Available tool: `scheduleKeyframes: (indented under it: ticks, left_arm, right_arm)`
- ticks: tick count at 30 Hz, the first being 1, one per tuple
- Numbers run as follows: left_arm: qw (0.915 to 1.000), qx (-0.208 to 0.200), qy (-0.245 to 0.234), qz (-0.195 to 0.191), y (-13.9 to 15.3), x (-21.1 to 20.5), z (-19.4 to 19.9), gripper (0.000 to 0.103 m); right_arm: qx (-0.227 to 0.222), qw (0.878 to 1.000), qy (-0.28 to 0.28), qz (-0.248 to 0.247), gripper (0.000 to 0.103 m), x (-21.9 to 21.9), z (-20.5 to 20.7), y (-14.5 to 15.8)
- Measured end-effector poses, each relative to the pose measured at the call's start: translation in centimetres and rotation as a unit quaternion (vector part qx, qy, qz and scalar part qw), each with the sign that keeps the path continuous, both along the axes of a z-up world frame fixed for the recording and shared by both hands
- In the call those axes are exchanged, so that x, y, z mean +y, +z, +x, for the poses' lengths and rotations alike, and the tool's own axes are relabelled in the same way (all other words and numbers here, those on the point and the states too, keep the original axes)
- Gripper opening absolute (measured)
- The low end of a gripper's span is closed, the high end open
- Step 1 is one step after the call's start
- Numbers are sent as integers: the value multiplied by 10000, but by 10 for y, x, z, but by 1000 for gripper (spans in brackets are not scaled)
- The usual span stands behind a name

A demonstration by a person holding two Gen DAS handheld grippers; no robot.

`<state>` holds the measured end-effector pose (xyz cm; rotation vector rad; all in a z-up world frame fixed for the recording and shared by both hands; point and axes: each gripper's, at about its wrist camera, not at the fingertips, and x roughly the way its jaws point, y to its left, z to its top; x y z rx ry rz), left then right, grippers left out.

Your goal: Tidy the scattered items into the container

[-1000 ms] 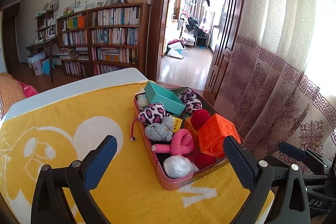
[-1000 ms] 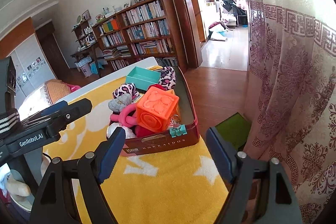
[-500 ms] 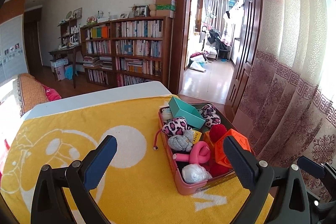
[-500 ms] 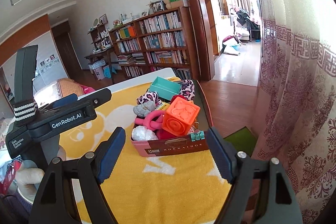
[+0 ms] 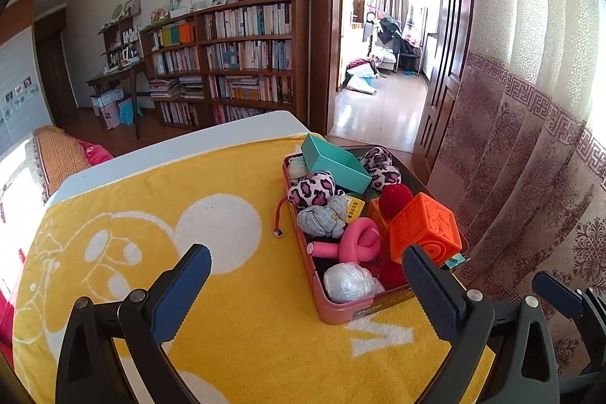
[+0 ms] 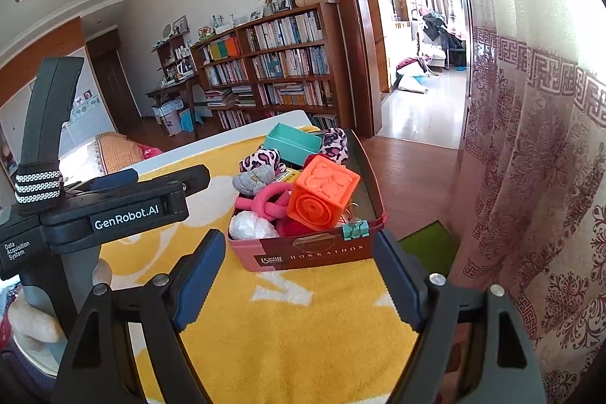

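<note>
A pink rectangular tin (image 5: 342,309) is set on the yellow towel near its right edge, filled above the rim. Inside are seen an orange embossed cube (image 5: 426,233), a pink knotted tube (image 5: 358,245), a grey fabric knot (image 5: 322,220), a white crumpled ball (image 5: 350,283), a tilted teal box (image 5: 333,165), and 3 leopard-print plush pieces.

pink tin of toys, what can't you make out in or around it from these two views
- Tin floor: both views, buried under the toys.
- Small yellow box label: both views, too small to read.
- Far red ball: right wrist view, hidden behind the orange cube.
</note>
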<state>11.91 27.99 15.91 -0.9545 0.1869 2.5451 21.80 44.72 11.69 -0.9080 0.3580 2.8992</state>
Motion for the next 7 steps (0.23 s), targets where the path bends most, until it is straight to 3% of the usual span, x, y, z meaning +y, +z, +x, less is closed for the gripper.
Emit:
scheduleKeyframes:
  ticks: [7]
  left_arm:
    - [9998, -14, -154, -83, -8, 1, -1, 102]
  right_arm:
    - [-140, 9998, -103, -88, 83, 3, -3, -10]
